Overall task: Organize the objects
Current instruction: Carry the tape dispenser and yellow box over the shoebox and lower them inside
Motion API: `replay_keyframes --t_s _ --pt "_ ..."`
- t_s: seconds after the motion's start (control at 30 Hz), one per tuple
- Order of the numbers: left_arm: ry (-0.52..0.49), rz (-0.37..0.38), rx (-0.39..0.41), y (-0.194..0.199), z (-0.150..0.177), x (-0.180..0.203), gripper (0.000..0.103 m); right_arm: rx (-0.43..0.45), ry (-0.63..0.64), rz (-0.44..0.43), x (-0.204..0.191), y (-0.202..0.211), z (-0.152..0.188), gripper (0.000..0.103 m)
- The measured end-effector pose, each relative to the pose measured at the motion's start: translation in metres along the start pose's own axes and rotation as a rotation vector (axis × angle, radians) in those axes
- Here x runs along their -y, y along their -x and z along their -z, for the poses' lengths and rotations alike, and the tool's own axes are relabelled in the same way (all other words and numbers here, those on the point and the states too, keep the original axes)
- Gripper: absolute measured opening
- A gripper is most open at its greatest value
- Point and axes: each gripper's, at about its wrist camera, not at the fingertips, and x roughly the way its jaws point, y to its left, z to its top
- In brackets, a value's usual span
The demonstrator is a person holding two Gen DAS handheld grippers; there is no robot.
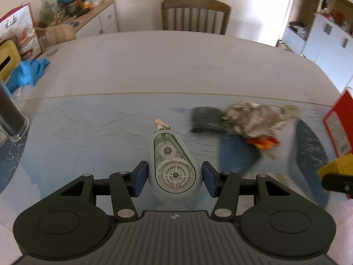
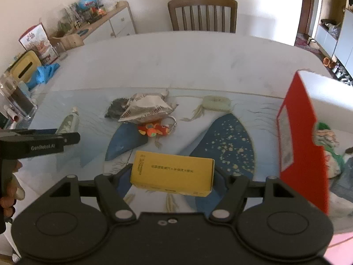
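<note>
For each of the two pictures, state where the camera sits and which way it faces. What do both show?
Left wrist: on the left hand-held gripper, facing down the table past a held correction-tape dispenser.
Right wrist: on the right hand-held gripper, same direction, holding a yellow box; a hand shows.
Shared: chair, crumpled wrapper.

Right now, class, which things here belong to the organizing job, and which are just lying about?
Job in hand:
- correction tape in left gripper
- yellow box in right gripper
- red box

Lying about:
- chair
- blue cloth
- sideboard
</note>
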Motion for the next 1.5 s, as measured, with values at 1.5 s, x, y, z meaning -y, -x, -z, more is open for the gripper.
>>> replay_keyframes --t_s 1.5 --pt "-0.372 0.342 0.084 0.064 -0.026 0.331 0.053 0.192 -0.132 0.186 0.239 0.129 0.055 0.071"
